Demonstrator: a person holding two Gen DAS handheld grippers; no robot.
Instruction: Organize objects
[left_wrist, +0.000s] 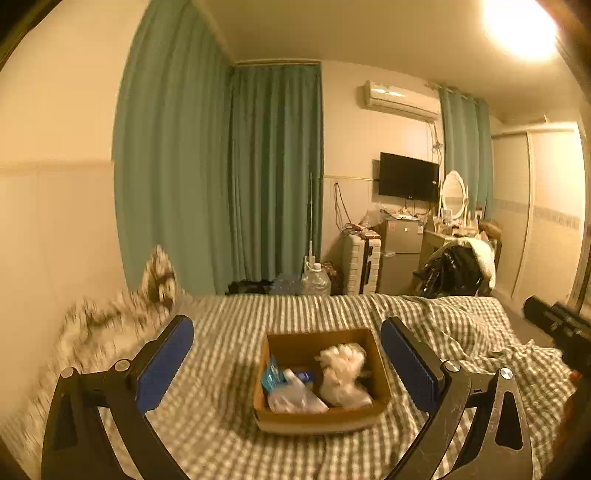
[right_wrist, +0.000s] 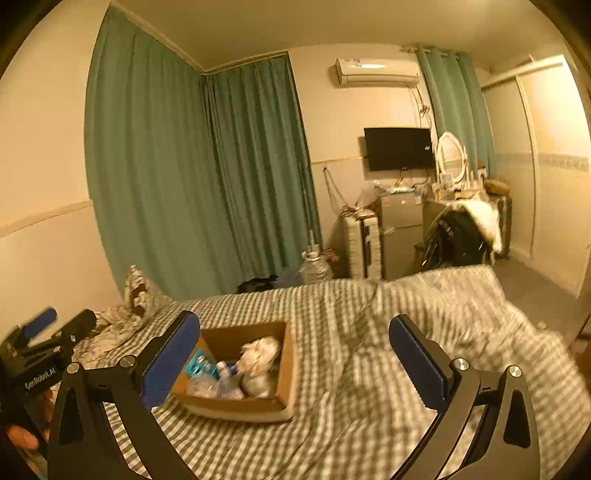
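Note:
A cardboard box (left_wrist: 321, 419) sits on the checked bed cover (left_wrist: 229, 325). It holds a white crumpled bundle (left_wrist: 341, 365), a clear plastic bag (left_wrist: 295, 397) and a blue packet (left_wrist: 271, 374). My left gripper (left_wrist: 288, 363) is open and empty, its blue pads either side of the box, held above it. In the right wrist view the box (right_wrist: 240, 406) lies left of centre with the white bundle (right_wrist: 258, 358) inside. My right gripper (right_wrist: 295, 365) is open and empty, over the box's right edge. The left gripper's body (right_wrist: 37, 350) shows at the far left.
A furry patterned blanket (left_wrist: 110, 321) lies at the bed's left. Beyond the bed stand teal curtains (left_wrist: 221, 177), a water jug (left_wrist: 316, 278), a white suitcase (left_wrist: 360, 266), a small fridge (left_wrist: 400, 258), a wall TV (left_wrist: 408, 181) and a cluttered chair (left_wrist: 458, 269).

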